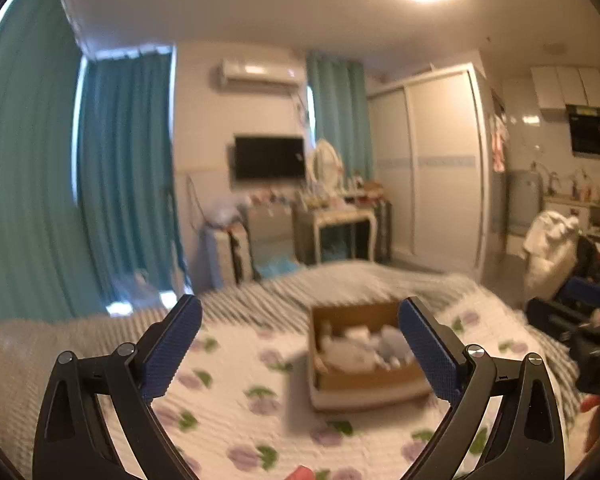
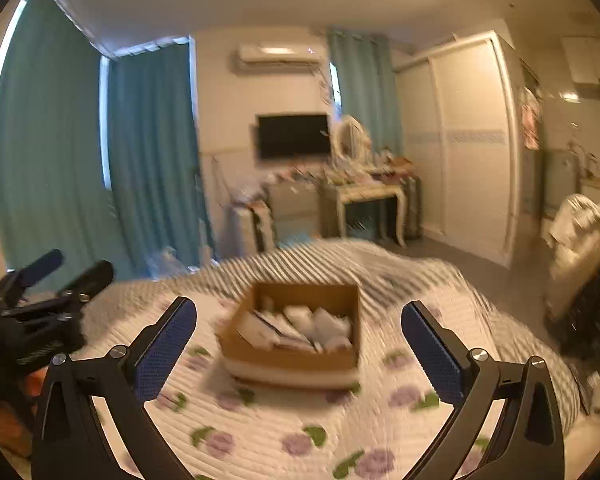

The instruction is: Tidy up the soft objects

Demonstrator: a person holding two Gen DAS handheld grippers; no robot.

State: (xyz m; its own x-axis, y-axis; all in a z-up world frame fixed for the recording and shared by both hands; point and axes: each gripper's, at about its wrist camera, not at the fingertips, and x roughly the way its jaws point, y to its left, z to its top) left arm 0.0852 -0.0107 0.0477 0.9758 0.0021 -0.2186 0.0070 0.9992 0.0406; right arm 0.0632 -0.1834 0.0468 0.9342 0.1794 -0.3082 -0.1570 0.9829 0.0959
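My left gripper (image 1: 300, 344) and right gripper (image 2: 299, 346) both gape wide, holding nothing. Ahead, the open brown cardboard box (image 2: 296, 354) of blurred pale soft items (image 2: 304, 326) sits on the white flower-print quilted bedspread (image 2: 260, 428).

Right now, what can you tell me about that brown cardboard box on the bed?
The brown cardboard box is open on top, squarish, with plain walls. It sits flat on the white quilt with purple flowers, apparently on a pale base layer. Inside are white and pale soft-looking things, too blurred to name. Neither gripper touches it.
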